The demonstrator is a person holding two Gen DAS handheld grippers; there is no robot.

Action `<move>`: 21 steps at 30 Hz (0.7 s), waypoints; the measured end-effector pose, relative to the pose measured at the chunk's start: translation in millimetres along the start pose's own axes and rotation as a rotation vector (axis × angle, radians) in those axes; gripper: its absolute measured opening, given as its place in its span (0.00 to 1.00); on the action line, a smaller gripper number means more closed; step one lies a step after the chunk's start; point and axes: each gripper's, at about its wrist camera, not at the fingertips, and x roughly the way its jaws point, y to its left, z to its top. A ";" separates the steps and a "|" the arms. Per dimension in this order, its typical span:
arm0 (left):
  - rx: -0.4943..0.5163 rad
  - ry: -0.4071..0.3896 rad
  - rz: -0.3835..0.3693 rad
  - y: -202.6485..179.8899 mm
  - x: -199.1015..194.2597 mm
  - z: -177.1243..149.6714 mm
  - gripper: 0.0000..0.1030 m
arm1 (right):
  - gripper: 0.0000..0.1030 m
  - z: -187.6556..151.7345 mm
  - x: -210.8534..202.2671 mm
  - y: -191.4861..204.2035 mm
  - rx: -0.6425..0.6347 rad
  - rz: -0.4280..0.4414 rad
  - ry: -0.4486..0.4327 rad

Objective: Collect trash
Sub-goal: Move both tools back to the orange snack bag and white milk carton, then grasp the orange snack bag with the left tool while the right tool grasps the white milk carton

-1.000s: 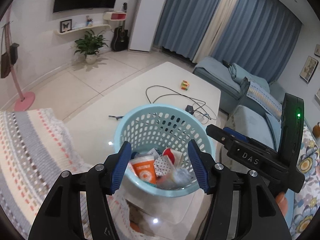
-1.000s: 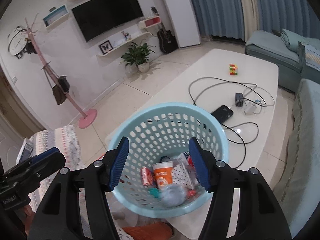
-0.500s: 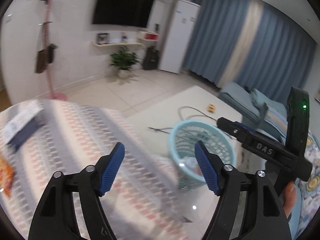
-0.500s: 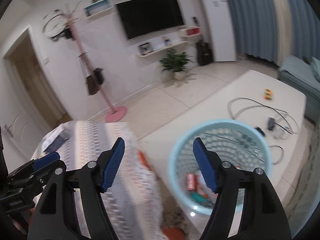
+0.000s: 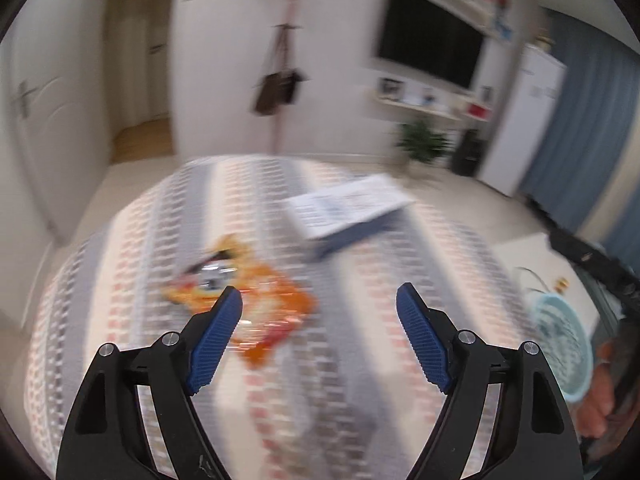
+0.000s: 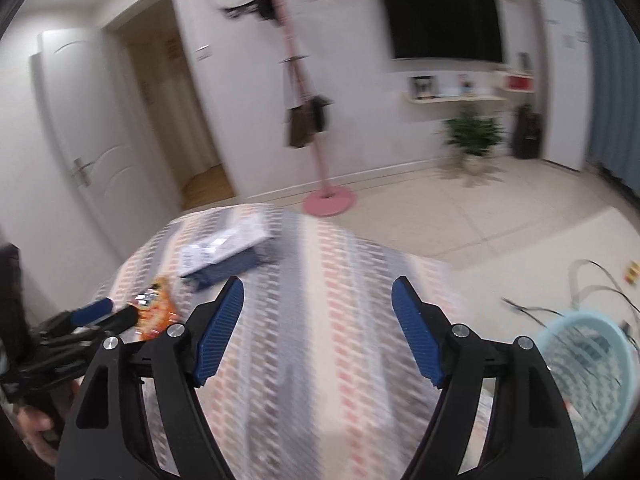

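An orange snack wrapper lies crumpled on the striped cushion, blurred by motion. My left gripper hovers over the cushion just right of the wrapper, jaws opening and nothing between them. My right gripper is also opening and empty above the striped cushion; the wrapper shows at its left, beside the left gripper. The light blue basket with trash inside sits at the far right; in the left wrist view the basket is at the right edge.
A white and dark blue box rests on the cushion beyond the wrapper. A pink coat stand rises from the tiled floor behind. Cables lie on the white table near the basket. A hand holds the right gripper.
Both grippers have swung left, away from the basket and over the striped cushion. Their jaws have spread wider. The wrapper and box have come into view.
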 end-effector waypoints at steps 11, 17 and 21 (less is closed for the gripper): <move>-0.100 0.051 0.082 62.9 41.2 0.4 0.66 | 0.70 62.3 132.6 70.2 -0.138 0.172 0.128; -0.141 0.066 0.050 69.2 44.3 -3.9 0.62 | 0.70 89.2 195.7 96.4 -0.197 0.240 0.260; -0.180 0.070 0.021 80.7 43.2 -4.9 0.62 | 0.70 92.1 223.4 92.6 -0.188 0.266 0.405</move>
